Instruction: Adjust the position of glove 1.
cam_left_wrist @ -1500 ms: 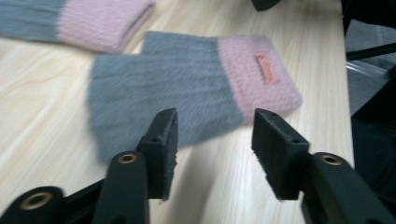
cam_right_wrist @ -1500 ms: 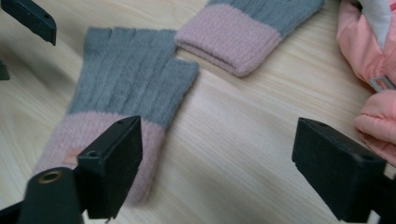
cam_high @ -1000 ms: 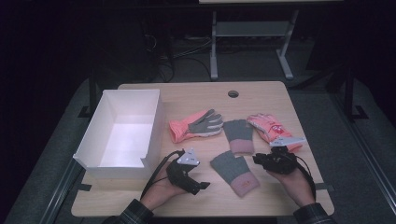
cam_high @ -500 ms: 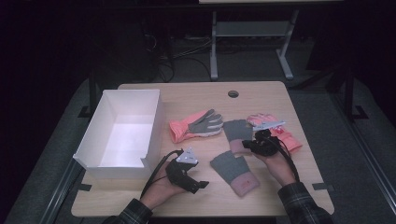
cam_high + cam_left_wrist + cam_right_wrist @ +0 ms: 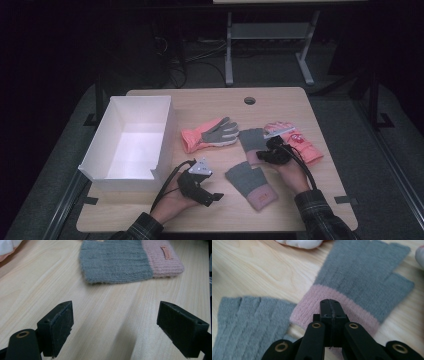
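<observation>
Item: grey knitted fingerless glove with pink cuff [image 5: 364,277], just right of the white box [image 5: 131,145]; soft, light, limp. Our right gripper [image 5: 330,305], clenched empty, hangs above its cuff; left gripper [image 5: 120,325] released. We judge the cuff the best hold.

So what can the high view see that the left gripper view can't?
High view's extras: the white box, an orange glove, a pink glove, a second grey mitten, and the right gripper, shut, over that mitten. Left gripper view's extras: a close look at the left gripper with its pads wide open, and the little label on the near mitten. Shared: the near mitten and the wooden table.
</observation>
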A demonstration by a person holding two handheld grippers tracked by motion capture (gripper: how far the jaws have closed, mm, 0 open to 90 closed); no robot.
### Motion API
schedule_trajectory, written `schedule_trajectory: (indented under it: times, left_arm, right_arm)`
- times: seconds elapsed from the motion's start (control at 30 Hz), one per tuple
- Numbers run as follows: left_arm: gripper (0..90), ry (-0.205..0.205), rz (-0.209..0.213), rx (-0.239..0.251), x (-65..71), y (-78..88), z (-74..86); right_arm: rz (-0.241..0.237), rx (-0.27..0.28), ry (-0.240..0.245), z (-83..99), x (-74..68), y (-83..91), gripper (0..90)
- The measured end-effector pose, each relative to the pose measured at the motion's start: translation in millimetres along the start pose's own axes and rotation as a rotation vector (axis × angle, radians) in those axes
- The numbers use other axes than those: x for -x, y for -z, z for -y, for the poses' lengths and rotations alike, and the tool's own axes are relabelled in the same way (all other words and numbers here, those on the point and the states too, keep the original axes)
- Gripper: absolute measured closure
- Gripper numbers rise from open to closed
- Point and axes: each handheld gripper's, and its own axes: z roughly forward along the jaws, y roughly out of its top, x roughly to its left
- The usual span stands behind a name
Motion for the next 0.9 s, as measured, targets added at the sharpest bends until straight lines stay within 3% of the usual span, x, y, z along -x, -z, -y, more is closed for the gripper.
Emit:
schedule_trajectory:
  times: [0.3,0.53,0.6,0.77,0.83,0.9]
  left_arm:
    - [13.6,-0.008,0.001,-0.005,-0.2,-0.9,0.1]
    - [13.6,0.004,-0.002,-0.006,-0.6,0.6,0.6]
    - [13.7,0.003,-0.002,-0.004,-1.0,1.5,0.5]
    - [13.6,0.008,-0.001,-0.012,-1.2,1.8,0.5]
    - [13.6,0.016,0.004,-0.011,-1.0,2.1,0.1]
    - [13.6,0.017,0.005,-0.013,-1.1,1.8,0.0]
  right_arm:
    - [0.011,0.003,-0.024,8.4,11.6,9.3,90.0]
    - [0.057,-0.021,-0.023,8.6,16.7,11.0,90.0]
    - [0.099,-0.033,-0.015,10.6,22.1,15.9,90.0]
    - [0.140,-0.041,-0.018,14.6,32.5,22.5,90.0]
    - [0.118,-0.035,-0.054,15.5,36.2,26.7,90.0]
    - [0.107,-0.020,-0.060,15.3,36.8,28.4,89.8]
